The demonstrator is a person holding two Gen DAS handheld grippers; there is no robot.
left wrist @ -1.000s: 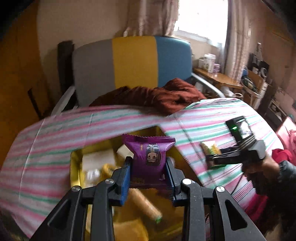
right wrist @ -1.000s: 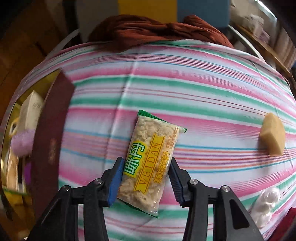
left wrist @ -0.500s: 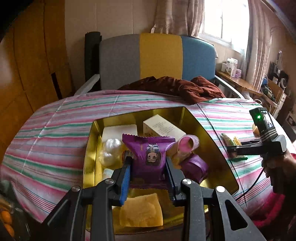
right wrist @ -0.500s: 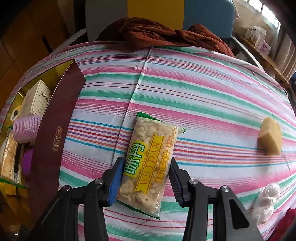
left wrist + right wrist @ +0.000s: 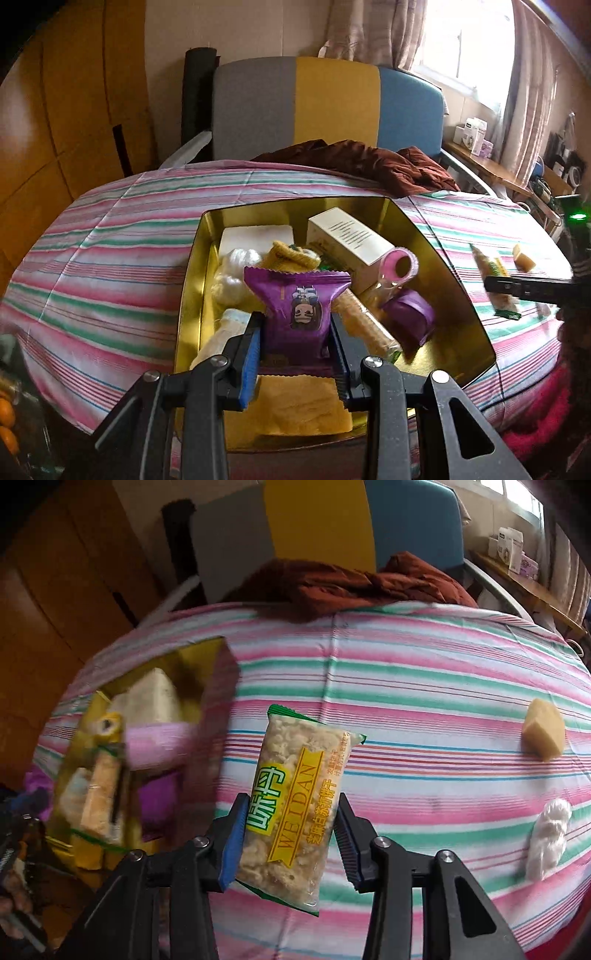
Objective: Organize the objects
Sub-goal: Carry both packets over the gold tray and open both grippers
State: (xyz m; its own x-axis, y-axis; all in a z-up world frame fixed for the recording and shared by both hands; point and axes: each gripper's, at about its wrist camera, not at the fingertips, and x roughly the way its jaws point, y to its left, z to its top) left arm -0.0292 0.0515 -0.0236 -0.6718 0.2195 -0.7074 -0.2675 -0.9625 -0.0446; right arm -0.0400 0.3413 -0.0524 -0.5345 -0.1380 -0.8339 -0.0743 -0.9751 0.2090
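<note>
My left gripper (image 5: 295,354) is shut on a purple snack packet (image 5: 297,314) and holds it above the near part of a gold tin box (image 5: 454,295). The box holds a white carton (image 5: 347,236), a pink tape roll (image 5: 400,266), a second purple packet (image 5: 410,325) and other snacks. My right gripper (image 5: 290,838) is shut on a clear and yellow Weidan rice-crisp packet (image 5: 295,794), lifted off the striped tablecloth (image 5: 424,709), right of the box (image 5: 110,760). That gripper also shows at the right edge of the left wrist view (image 5: 528,286).
A tan cake piece (image 5: 543,733) and a white wrapped lump (image 5: 548,834) lie on the cloth at the right. A dark red garment (image 5: 362,162) lies at the table's far edge, before a grey, yellow and blue chair back (image 5: 328,107).
My right gripper has lifted the Weidan packet off the cloth and swung toward the box. My left gripper has drawn back and risen with the purple packet, showing the whole box.
</note>
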